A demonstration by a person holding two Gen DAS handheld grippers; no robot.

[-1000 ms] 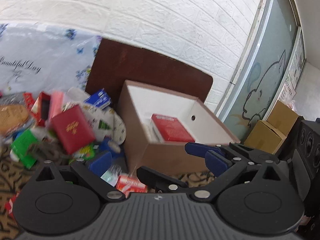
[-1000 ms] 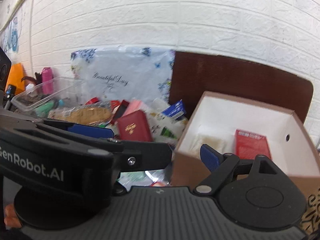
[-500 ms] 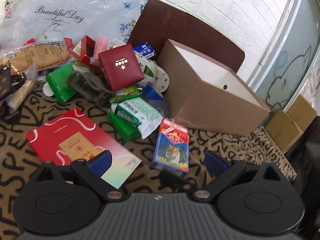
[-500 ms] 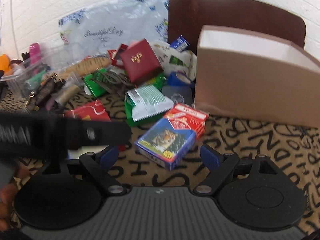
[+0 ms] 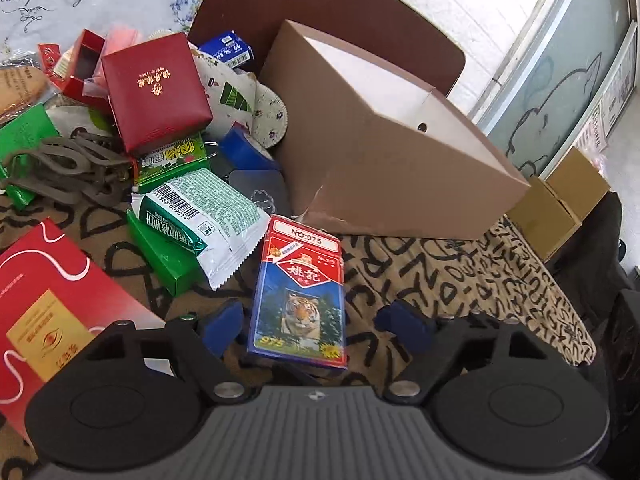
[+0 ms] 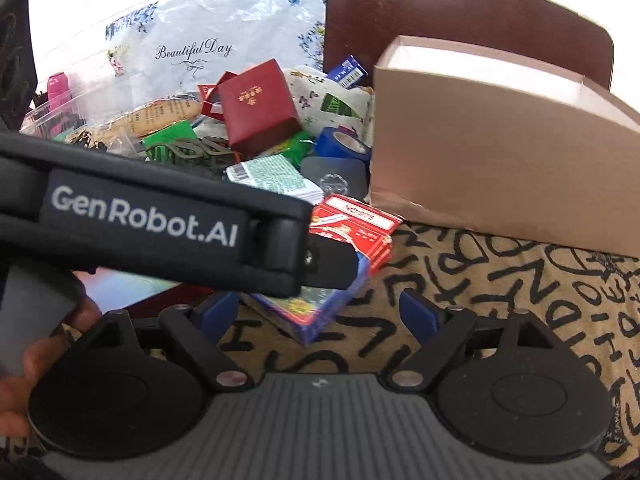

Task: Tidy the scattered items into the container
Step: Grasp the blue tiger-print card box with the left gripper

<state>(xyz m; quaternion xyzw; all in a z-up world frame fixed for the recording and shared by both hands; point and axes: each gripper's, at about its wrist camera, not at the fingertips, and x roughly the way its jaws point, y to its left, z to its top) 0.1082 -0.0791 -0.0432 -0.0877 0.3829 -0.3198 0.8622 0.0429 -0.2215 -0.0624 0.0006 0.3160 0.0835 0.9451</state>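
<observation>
A blue tiger card pack [image 5: 298, 300] lies on the patterned cloth, its far end against a red card pack [image 5: 304, 236]. My left gripper [image 5: 314, 328] straddles the blue pack's near end. Its jaws are closing, with a gap on each side, so the pads do not press on it. In the right wrist view the left gripper's black body [image 6: 160, 220] crosses over the blue pack [image 6: 316, 316]. My right gripper [image 6: 318, 314] stands open just in front of that pack's corner. The brown cardboard container [image 5: 392, 168] [image 6: 500, 160] stands behind to the right, its inside hidden.
A pile lies left of the container: a dark red gift box [image 5: 156, 88], a green-white snack packet [image 5: 200, 208], a green carton [image 5: 168, 256], blue tape [image 5: 240, 148]. A flat red box [image 5: 44, 304] lies near left. A person's hand [image 6: 48, 340] holds the left gripper.
Both grippers sank from above the container down to the cloth. The left gripper came down around the blue tiger pack and its jaws narrowed. It now crosses the right wrist view.
</observation>
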